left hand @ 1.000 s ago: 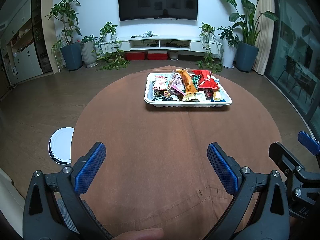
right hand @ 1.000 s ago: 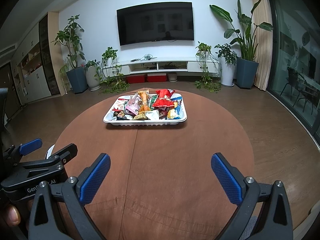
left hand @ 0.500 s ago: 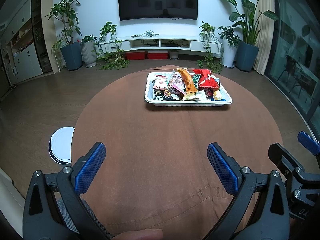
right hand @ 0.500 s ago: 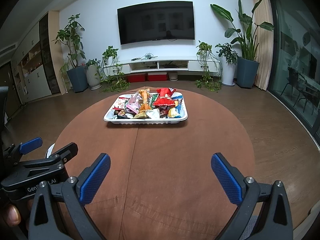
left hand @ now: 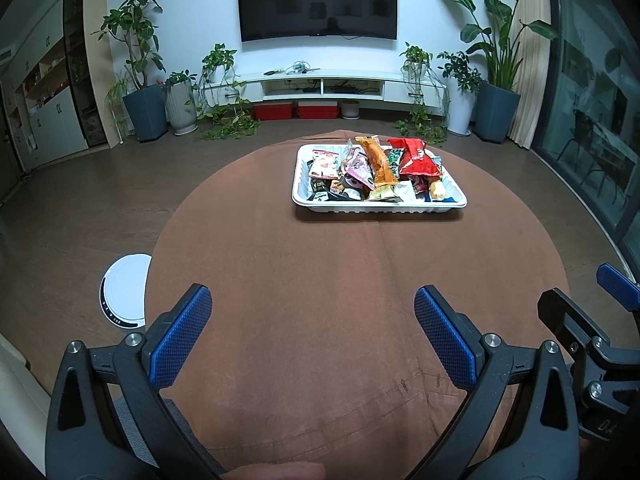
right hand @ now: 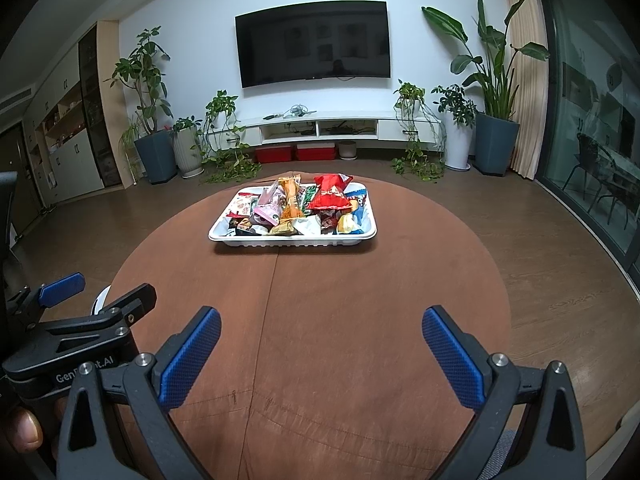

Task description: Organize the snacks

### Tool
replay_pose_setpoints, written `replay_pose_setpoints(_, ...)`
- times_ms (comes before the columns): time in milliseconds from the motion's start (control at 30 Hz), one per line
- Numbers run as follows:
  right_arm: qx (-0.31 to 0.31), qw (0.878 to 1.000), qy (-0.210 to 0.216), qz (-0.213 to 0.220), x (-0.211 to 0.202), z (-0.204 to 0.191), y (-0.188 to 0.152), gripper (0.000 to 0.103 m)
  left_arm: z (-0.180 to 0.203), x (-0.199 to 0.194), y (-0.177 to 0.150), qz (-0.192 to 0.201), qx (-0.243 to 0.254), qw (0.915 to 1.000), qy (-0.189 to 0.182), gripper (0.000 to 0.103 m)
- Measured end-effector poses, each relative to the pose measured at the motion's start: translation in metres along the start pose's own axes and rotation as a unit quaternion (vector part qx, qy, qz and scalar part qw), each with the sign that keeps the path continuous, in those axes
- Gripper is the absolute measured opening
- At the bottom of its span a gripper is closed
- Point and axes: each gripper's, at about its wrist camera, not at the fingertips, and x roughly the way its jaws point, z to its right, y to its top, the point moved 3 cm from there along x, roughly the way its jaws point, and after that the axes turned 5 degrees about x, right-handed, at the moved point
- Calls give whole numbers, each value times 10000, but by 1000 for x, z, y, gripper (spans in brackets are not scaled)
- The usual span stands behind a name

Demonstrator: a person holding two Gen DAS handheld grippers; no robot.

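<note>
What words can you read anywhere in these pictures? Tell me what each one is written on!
"Gen", then hidden letters, then "t.AI": white print on the black body of the left gripper, seen in the right wrist view.
"DA": cut-off letters on the black body of the right gripper, seen in the left wrist view.
Snack packets in the white tray: their print is too small to read.

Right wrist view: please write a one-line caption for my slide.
Open right gripper above a round brown table, facing a white tray heaped with snack packets.
</note>
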Motion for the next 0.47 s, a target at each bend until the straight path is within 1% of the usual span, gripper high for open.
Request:
replay_pose_setpoints(233,1,10000,1,-8,0,-1,-3,103,-2,1,-2,-20,24,10000,-30,103)
replay_pose_setpoints(467,7,10000,1,-10,-1,0,0,103,0,-1,0,66,100,9999,-109,103)
